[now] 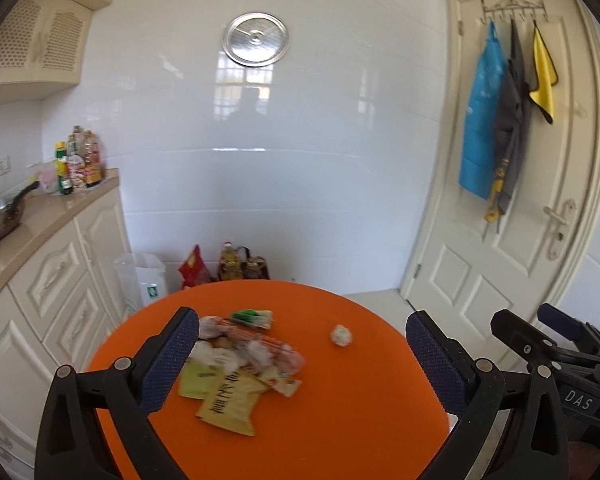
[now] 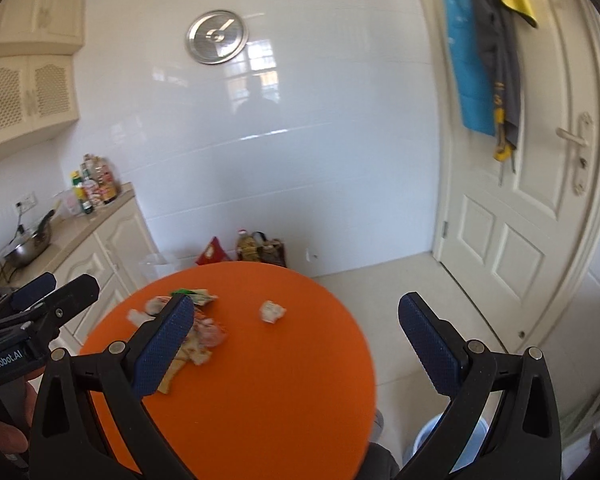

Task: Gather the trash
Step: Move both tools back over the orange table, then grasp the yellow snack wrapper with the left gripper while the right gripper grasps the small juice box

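A pile of wrappers and crumpled paper (image 1: 240, 360) lies on the left part of a round orange table (image 1: 340, 420). A lone crumpled white wad (image 1: 341, 335) lies apart, to the right of the pile. My left gripper (image 1: 300, 360) is open and empty, held above the table's near side. In the right wrist view the pile (image 2: 196, 328) and the wad (image 2: 272, 311) show on the table (image 2: 280, 380). My right gripper (image 2: 296, 344) is open and empty above the table's right edge. A pale blue bin (image 2: 432, 440) stands on the floor below it.
A kitchen counter (image 1: 40, 224) with a wok and bottles runs along the left. A white bin (image 1: 142, 276), a red bag and bottles stand on the floor by the tiled wall. A white door (image 1: 520, 220) with hanging cloths is at the right.
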Action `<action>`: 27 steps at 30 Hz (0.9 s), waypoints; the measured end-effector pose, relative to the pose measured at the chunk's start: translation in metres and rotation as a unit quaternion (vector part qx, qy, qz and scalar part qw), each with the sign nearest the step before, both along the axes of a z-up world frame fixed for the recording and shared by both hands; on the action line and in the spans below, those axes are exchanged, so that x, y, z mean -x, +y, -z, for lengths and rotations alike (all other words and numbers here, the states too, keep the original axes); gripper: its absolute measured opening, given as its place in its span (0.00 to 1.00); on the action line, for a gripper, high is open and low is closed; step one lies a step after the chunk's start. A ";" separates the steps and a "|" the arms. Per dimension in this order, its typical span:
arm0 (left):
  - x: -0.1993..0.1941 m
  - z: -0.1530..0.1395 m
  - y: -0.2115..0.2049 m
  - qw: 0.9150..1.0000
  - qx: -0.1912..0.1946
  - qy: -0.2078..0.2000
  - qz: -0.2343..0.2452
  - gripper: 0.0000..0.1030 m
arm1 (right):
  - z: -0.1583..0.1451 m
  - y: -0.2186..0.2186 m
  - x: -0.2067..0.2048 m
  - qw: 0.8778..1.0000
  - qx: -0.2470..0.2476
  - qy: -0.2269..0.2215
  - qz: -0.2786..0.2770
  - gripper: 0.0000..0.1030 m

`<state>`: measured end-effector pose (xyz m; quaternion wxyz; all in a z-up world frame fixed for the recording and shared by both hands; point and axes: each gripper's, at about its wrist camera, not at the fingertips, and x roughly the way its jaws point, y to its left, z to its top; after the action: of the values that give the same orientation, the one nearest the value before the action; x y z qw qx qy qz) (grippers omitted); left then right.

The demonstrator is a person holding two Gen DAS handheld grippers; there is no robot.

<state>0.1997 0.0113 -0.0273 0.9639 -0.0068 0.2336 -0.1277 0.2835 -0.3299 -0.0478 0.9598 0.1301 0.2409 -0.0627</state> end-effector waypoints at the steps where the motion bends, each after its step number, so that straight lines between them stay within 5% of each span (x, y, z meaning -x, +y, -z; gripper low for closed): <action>1: 0.010 0.000 0.013 1.000 0.001 -0.007 -0.012 0.99 | -0.003 0.007 -0.002 1.000 0.003 -0.004 -0.009 1.00; 13: 0.050 0.034 0.055 0.996 0.008 -0.009 -0.086 0.99 | -0.018 0.070 -0.024 0.995 0.049 -0.030 -0.081 1.00; 27: -0.043 0.115 0.003 0.987 -0.010 0.129 -0.092 0.99 | 0.070 0.082 -0.096 0.987 0.039 0.088 -0.131 1.00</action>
<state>0.2428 0.0140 -0.1424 0.9333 -0.0348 0.3557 -0.0338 0.3793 -0.2478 -0.1178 0.9392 0.0543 0.3363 0.0430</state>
